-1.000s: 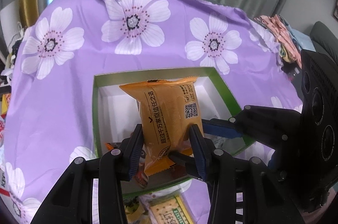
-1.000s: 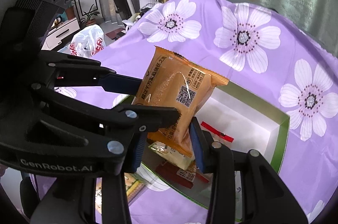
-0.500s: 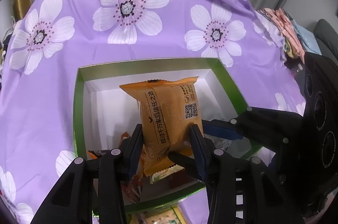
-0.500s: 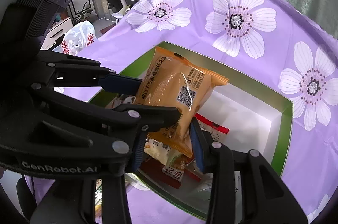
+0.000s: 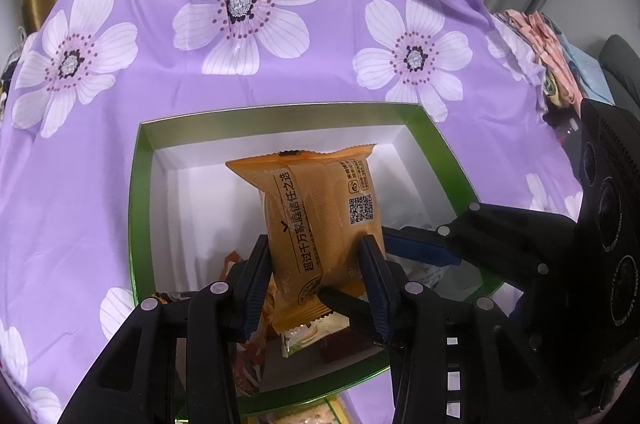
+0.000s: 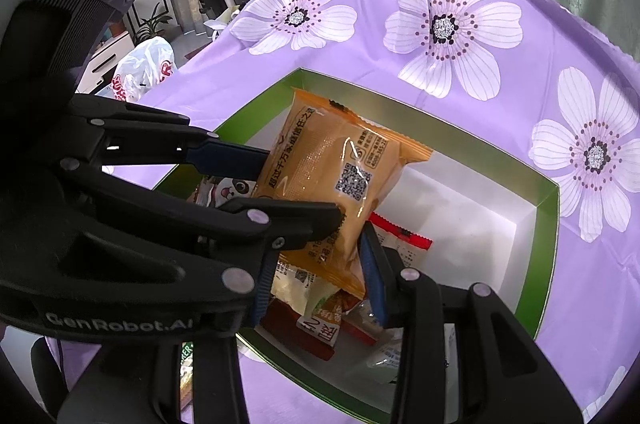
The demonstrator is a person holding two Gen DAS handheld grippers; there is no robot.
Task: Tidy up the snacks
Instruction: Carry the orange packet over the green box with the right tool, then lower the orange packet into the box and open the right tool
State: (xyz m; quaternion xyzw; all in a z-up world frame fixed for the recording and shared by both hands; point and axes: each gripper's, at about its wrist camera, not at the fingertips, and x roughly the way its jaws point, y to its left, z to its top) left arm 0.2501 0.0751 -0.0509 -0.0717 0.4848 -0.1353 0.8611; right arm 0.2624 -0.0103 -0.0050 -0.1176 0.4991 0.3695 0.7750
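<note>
Tablecloth: purple fabric printed with large white flowers, covering the whole table; curtains hang behind it.
Box: open rectangular box with green walls outside and a white inside, standing on the cloth. Its far half shows bare white floor; its near half holds a loose heap of small snack packets.
Box contents: in the right wrist view, a white packet with a red serrated end, a dark red packet with a white label bearing Chinese characters, a packet printed with a panda face, and others too overlapped to tell apart.
Orange snack packet: sealed pillow pack held upright above the box's near half, over the heap. It carries a QR code, a vertical line of black Chinese characters and a small round logo; the fine print is too small to read.
Left gripper: both blue pads press the sides of the orange packet's lower part.
Right gripper: clamped on the same packet's lower end from the other side, so both grippers hold it together.
Writing on tool: "GenRobot.AI" in pale letters on the black gripper body in the right wrist view.
Plastic bag: white with red lettering, on the floor beyond the table.
</note>
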